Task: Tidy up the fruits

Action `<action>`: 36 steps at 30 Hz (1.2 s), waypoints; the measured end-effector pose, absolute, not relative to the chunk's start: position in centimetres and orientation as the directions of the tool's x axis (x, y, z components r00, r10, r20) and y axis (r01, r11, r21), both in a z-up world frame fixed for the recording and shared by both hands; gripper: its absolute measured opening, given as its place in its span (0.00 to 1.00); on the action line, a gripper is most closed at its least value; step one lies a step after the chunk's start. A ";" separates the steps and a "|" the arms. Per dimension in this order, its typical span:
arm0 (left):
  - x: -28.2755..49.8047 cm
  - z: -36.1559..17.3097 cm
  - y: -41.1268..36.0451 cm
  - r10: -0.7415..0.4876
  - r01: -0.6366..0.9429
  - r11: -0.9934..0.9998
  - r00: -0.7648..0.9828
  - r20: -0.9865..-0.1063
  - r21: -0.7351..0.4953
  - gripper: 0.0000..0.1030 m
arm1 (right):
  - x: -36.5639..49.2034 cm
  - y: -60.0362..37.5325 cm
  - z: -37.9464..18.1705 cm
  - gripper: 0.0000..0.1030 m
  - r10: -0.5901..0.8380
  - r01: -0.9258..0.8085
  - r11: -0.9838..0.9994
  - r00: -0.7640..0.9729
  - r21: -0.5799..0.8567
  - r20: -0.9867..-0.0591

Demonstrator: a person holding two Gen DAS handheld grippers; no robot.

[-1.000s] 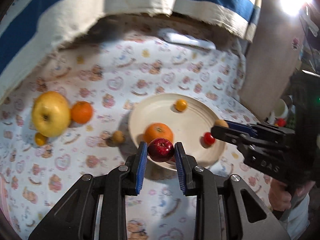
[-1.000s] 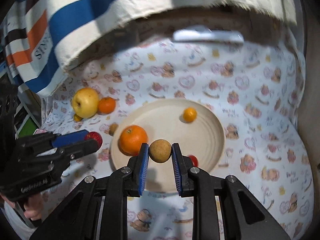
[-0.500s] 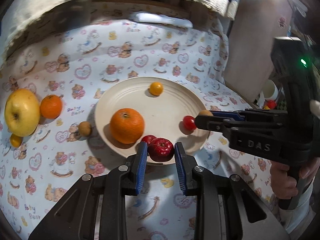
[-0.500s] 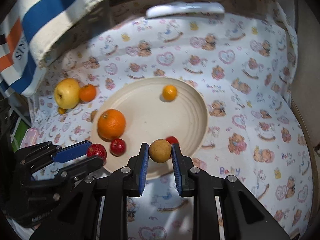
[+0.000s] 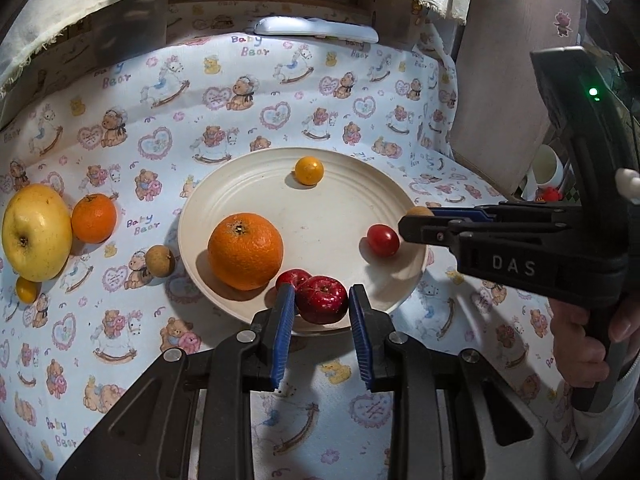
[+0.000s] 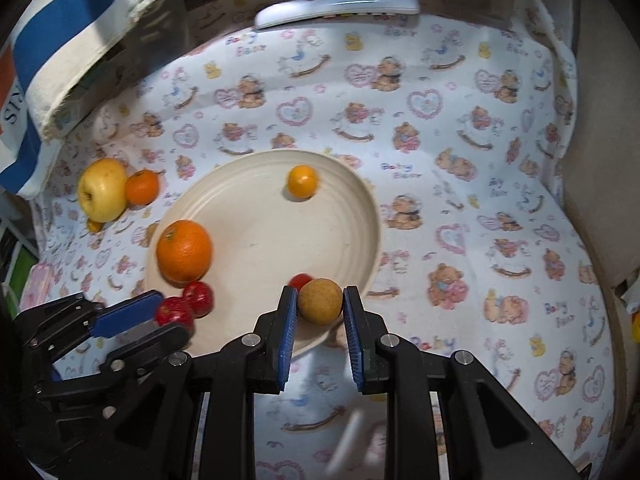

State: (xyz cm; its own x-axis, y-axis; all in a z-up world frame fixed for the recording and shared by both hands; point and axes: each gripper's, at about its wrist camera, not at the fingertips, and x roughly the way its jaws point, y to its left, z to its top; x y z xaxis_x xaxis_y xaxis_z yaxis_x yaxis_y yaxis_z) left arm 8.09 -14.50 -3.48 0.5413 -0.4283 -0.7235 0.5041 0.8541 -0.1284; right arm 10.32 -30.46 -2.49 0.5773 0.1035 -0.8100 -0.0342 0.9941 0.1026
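Observation:
My left gripper (image 5: 321, 300) is shut on a small dark red apple (image 5: 322, 294), held over the near rim of the cream plate (image 5: 328, 208). My right gripper (image 6: 320, 300) is shut on a round tan fruit (image 6: 321, 302) at the plate's (image 6: 260, 240) near right edge. On the plate lie a large orange (image 5: 245, 251), a small yellow-orange fruit (image 5: 309, 171), a cherry tomato (image 5: 383, 240) and a second small red apple (image 5: 291, 278). In the left wrist view the right gripper (image 5: 416, 222) reaches in from the right.
Left of the plate on the bear-print cloth lie a yellow apple (image 5: 36, 232), a mandarin (image 5: 94, 218), a tan fruit (image 5: 160, 261) and a tiny yellow fruit (image 5: 26, 290). A white remote (image 5: 316, 32) lies at the back. A hand (image 5: 580, 344) grips the right tool.
Both grippers have come down and closer to the plate's near rim with their fruits still held. A second small red apple has come into view beside the orange.

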 end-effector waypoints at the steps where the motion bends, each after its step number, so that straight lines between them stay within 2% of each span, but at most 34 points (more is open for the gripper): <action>1: 8.1 -3.5 -14.5 -0.427 0.505 0.854 0.543 -0.723 -0.126 0.26 | 10.4 -30.7 -2.5 0.23 0.098 -0.027 0.995 0.579 0.100 -0.809; 14: 8.2 -3.2 -14.3 -0.416 0.494 0.862 0.560 -0.717 -0.114 0.27 | 10.8 -31.5 -2.8 0.23 0.093 -0.004 0.994 0.574 0.111 -0.813; 23: 7.8 -0.8 -12.0 -0.386 0.433 0.896 0.655 -0.650 -0.096 0.56 | 11.0 -31.6 -2.9 0.23 0.105 -0.010 0.992 0.579 0.123 -0.808; 27: 7.8 0.0 -11.2 -0.361 0.403 0.912 0.689 -0.628 -0.082 0.62 | 11.2 -31.6 -3.0 0.23 0.096 -0.008 0.994 0.575 0.112 -0.813; 32: 7.7 0.7 -10.5 -0.347 0.381 0.921 0.711 -0.612 -0.080 0.63 | 11.3 -31.7 -3.2 0.23 0.094 -0.007 0.994 0.570 0.110 -0.816; 36: 7.4 1.5 -9.8 -0.319 0.353 0.934 0.743 -0.588 -0.061 0.69 | 11.2 -31.7 -3.1 0.23 0.096 -0.005 0.994 0.574 0.113 -0.813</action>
State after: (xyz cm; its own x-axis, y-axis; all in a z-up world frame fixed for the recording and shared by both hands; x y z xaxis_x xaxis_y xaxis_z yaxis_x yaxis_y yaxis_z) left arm 7.39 -9.84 1.46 0.7432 -0.3189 -0.5882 0.3528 0.9337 -0.0605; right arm 11.20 -31.65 -3.10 0.5738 0.0956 -0.8134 -0.0052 0.9936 0.1132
